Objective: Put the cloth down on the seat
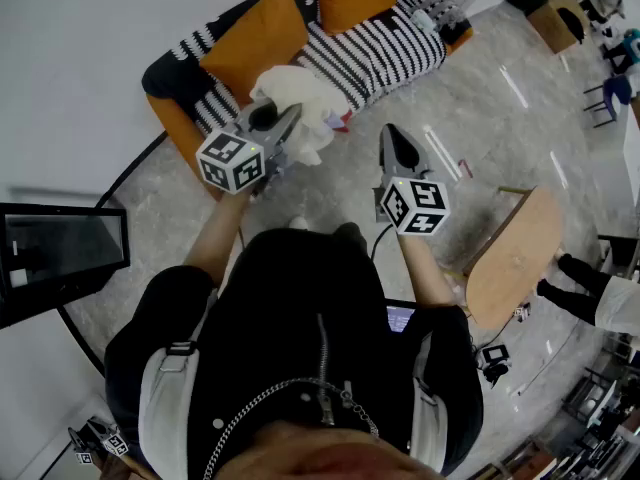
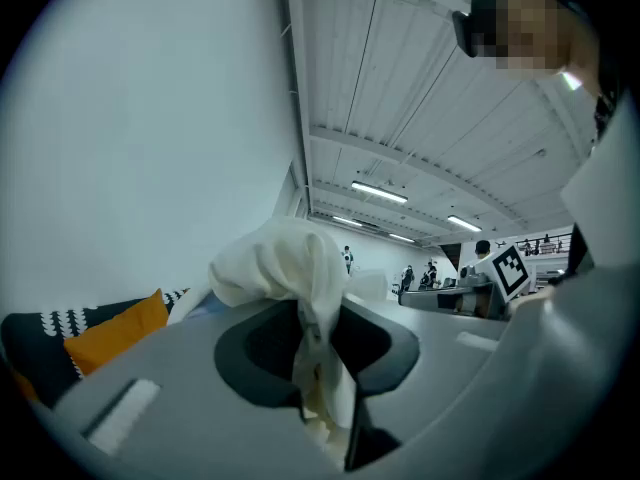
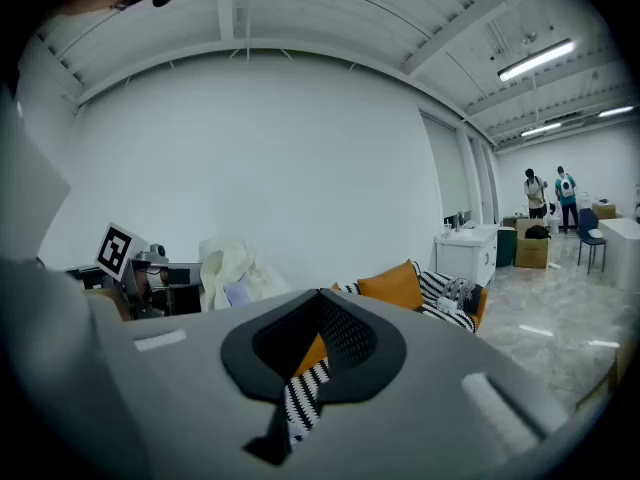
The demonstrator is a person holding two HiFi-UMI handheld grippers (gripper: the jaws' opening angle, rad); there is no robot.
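The head view looks steeply down from above the person onto the sofa. Each gripper view rides close behind its jaws, facing roughly level, and all three views share that sofa.

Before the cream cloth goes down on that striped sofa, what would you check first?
1. Grip: left gripper shut on the crumpled cream cloth: ok.
2. Spare tool: right gripper empty, jaws slightly apart: ok.
3. Bare room on the black-and-white striped sofa seat in front of the orange cushions: ok.
4. Cloth truly above the seat, not short of its front edge: cannot tell.
5. The small clutter at the seat's far end lies away from the cloth: ok.
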